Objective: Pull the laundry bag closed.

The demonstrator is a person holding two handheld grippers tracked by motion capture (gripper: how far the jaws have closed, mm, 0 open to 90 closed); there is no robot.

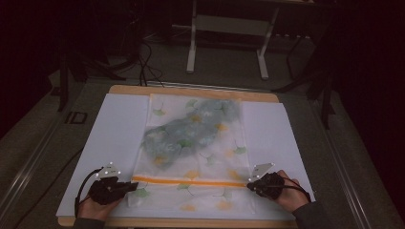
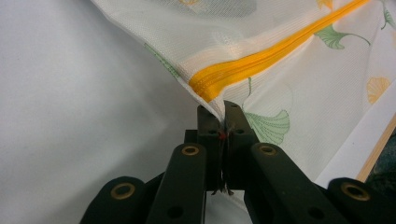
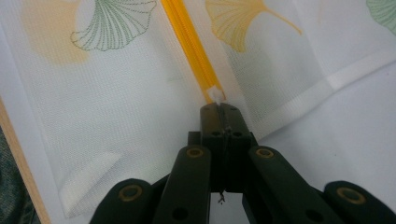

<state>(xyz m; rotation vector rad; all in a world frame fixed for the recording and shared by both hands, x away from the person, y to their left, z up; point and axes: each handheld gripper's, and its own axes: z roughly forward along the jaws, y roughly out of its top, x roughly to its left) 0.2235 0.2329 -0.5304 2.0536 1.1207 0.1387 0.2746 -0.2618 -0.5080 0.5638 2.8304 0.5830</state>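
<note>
- Left gripper (image 2: 219,122) clamped on mesh bag (image 1: 191,143) at zipper (image 1: 188,181) end, 8 o'clock.
- Right gripper (image 3: 219,112) shut at zipper pull (image 3: 215,95), 4 o'clock; grip probably on tab.
- Zipper apparently closed; garment (image 1: 191,129) inside.

You will find no text, label, brand, number or sign to read here. The mesh bag (image 1: 196,143) carries printed ginkgo leaves in green and orange, with no lettering on it, and its orange zipper (image 1: 188,181) bears no mark you can make out. The white sheet (image 1: 114,138) on the surface is blank. The black bodies you hold show brass rivets and screw holes in both gripper views, with no wording on them. In the high view a small dark rectangular outline (image 1: 76,117) sits left of the surface, too dim to read as a sign.
</note>
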